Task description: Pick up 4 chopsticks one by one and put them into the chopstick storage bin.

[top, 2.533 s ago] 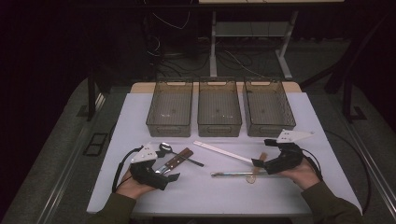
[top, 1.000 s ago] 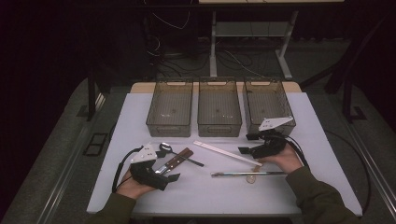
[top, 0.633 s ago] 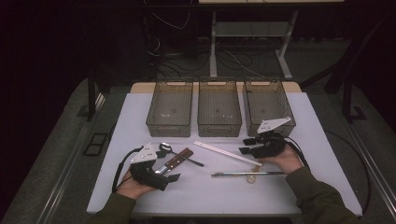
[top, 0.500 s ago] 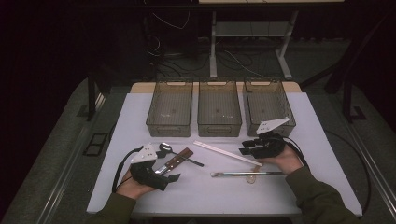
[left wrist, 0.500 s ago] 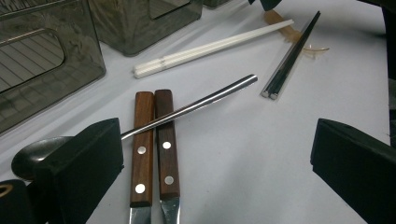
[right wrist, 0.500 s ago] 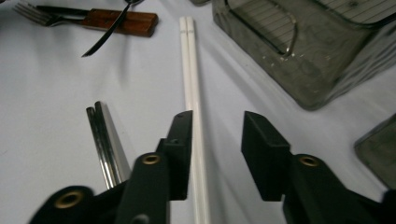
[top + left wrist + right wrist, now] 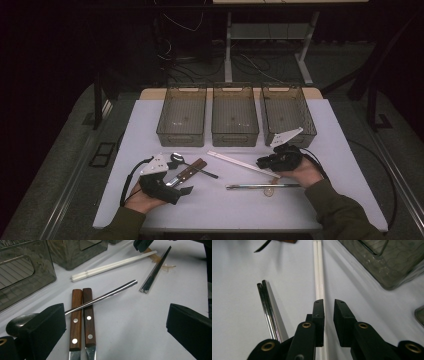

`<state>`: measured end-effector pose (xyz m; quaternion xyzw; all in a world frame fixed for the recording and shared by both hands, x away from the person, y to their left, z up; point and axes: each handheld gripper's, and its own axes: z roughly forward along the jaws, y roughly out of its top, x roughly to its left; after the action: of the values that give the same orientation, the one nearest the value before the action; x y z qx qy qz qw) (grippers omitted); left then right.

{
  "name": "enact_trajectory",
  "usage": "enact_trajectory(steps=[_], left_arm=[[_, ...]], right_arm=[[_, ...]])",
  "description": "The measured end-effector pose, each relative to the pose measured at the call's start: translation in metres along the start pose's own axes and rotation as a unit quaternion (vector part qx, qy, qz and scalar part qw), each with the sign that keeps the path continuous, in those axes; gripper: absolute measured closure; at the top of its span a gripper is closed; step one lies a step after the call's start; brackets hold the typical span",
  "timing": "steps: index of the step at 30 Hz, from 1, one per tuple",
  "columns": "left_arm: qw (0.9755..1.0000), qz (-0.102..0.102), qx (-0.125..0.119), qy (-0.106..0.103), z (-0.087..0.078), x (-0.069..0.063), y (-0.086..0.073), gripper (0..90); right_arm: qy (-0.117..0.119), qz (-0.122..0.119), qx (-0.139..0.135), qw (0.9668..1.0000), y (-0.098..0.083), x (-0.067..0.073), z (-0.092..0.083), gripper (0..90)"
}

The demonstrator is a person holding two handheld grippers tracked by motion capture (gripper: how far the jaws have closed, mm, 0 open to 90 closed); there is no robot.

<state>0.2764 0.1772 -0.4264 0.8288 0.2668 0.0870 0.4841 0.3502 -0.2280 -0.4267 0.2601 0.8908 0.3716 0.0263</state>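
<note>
A pair of white chopsticks (image 7: 235, 161) (image 7: 319, 272) lies slanted at mid-table. My right gripper (image 7: 261, 162) (image 7: 329, 307) is low over their right end. Its jaws have just been closing and stand a narrow gap apart; the chopsticks run beneath the inner edge of one jaw, and bare table shows in the gap. Metal chopsticks (image 7: 260, 186) (image 7: 268, 307) lie just nearer the person. My left gripper (image 7: 179, 178) (image 7: 115, 332) rests wide open around two wood-handled knives (image 7: 189, 172) (image 7: 81, 315). A metal spoon (image 7: 176, 159) (image 7: 107, 293) lies across the handles.
Three smoky plastic bins (image 7: 182, 117) (image 7: 235, 132) (image 7: 287, 112) stand in a row at the back of the white table. A small amber piece (image 7: 270, 191) lies by the metal chopsticks. Cables trail from both grippers.
My right gripper has moved from the table's right side to the white chopsticks' right end, and its jaws have narrowed. The left gripper and the cutlery have stayed put.
</note>
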Motion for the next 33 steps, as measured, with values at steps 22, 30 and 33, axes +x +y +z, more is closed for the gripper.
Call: enact_trajectory(steps=[22, 30, 33], left_arm=[[1.0, 0.001, -0.001, 0.0, -0.0004, -0.0001, 0.0001, 1.1], [1.0, 0.001, -0.001, 0.0, -0.0003, 0.0, 0.0001, 1.1], [1.0, 0.001, -0.001, 0.0, -0.0003, 0.0, 0.0001, 1.0]], right_arm=[[-0.004, -0.008, 0.019, 0.9998, -0.0015, 0.0013, 0.0063, 80.1], [-0.013, -0.006, 0.024, 0.9996, -0.0032, -0.0006, 0.0075, 80.5], [-0.016, -0.007, 0.027, 0.9995, -0.0039, -0.0012, 0.0085, 80.5]])
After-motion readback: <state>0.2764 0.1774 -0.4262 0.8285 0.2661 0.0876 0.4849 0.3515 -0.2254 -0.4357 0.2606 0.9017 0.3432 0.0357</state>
